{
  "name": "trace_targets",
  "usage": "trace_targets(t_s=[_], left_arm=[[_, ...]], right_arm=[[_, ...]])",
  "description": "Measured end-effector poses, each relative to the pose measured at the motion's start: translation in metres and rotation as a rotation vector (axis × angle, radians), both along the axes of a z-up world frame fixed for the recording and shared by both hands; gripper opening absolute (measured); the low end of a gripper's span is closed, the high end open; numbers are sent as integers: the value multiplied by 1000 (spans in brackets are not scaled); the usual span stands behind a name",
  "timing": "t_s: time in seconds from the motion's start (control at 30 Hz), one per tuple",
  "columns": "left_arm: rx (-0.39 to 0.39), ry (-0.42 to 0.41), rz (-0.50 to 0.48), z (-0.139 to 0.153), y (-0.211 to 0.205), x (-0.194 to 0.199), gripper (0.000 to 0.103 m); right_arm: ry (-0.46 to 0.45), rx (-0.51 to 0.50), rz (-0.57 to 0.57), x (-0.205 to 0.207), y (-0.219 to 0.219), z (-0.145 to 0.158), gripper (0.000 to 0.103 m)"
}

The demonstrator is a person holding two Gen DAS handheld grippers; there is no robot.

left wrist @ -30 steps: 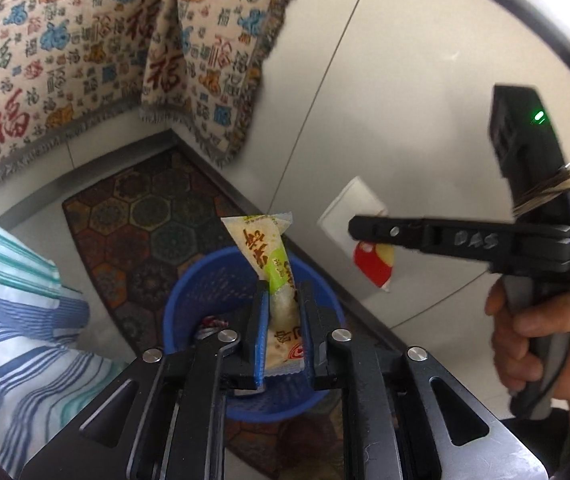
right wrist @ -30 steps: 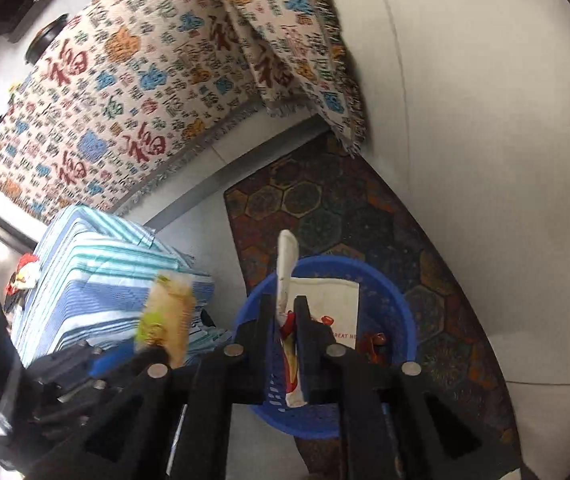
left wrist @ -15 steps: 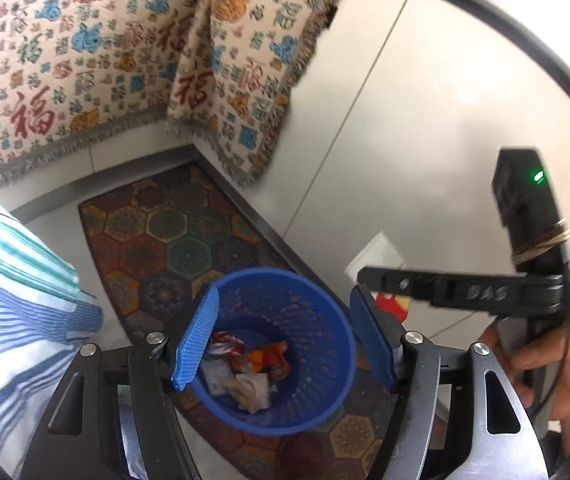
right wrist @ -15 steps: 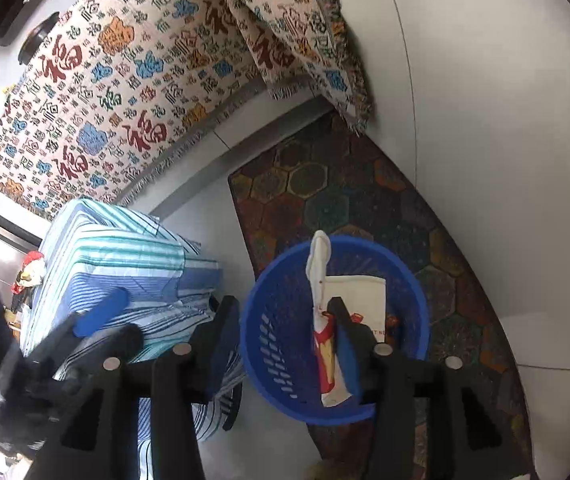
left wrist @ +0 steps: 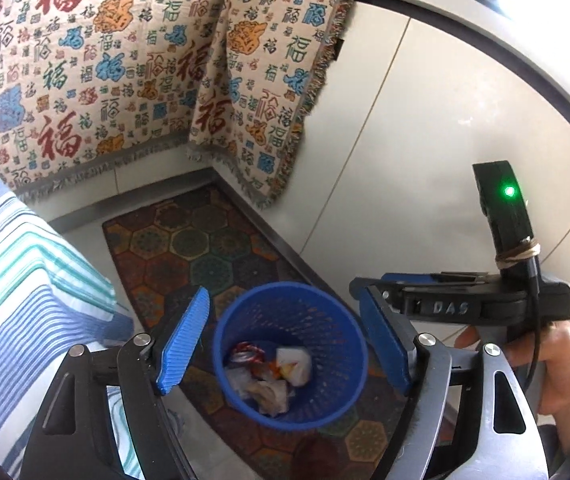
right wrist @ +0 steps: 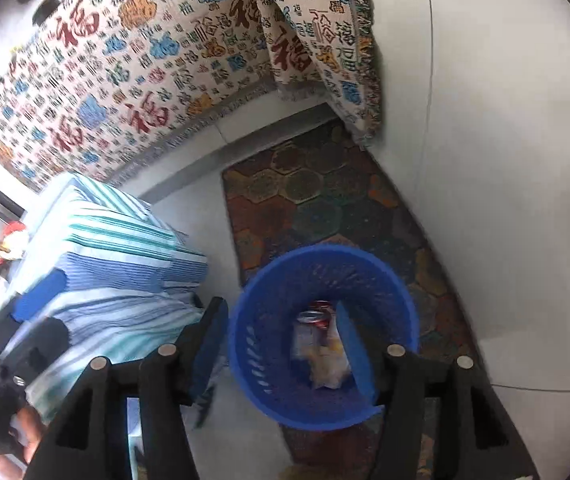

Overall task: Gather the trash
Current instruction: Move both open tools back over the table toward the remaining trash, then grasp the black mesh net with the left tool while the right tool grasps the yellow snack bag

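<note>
Both of your grippers hang above the blue bin [left wrist: 289, 354], which stands on the patterned rug [left wrist: 205, 256] beside the white cabinet [left wrist: 425, 140]. The left gripper [left wrist: 285, 350] has its jaws spread wide with nothing between them; they have just been opening. The right gripper [right wrist: 281, 344] is likewise released and empty, its jaws also just opened. The trash [left wrist: 273, 376], wrappers and a can, lies at the bottom of the bin, so this drop appears complete. Risks from here: the right gripper's far jaw sits low over the bin's mouth, and pulling back sideways could catch the rim and tip the light bin, spilling its contents onto the rug. Lift clear before you swing away. The two grippers are close together; crossing paths could knock them. Avoid snagging the striped cloth [right wrist: 117, 264] nearby.
</note>
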State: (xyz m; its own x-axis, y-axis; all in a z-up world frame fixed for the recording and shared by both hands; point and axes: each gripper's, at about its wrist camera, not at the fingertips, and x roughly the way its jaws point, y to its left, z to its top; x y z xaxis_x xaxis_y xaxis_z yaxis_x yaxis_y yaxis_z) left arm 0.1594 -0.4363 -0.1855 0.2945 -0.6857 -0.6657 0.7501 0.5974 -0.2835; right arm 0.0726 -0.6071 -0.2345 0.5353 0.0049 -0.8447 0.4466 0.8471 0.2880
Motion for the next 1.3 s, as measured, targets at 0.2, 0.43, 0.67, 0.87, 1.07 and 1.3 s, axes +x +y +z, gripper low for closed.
trace_targets(t_s=[0.2,0.43,0.67,0.87,1.07,1.3], left_arm=[[14,-19,30,18,47,-5,80],[114,-19,171,16,173,4,84],[268,-16,444,-6,340,43,85],[324,16,576,-30,421,79,84],[344,-13,586,-40,435,93,92],[355,-1,576,-41,439,102,98]], right_arm=[[-62,-104,11,3,16,23,57],[-162,-320,100,22,89,60,57],[-327,-356,361,54,242,83,63],[-254,-375,639,98,373,52,64],[-141,-398,702,149,425,22,64],[-136,-343,658,170,426,10,70]])
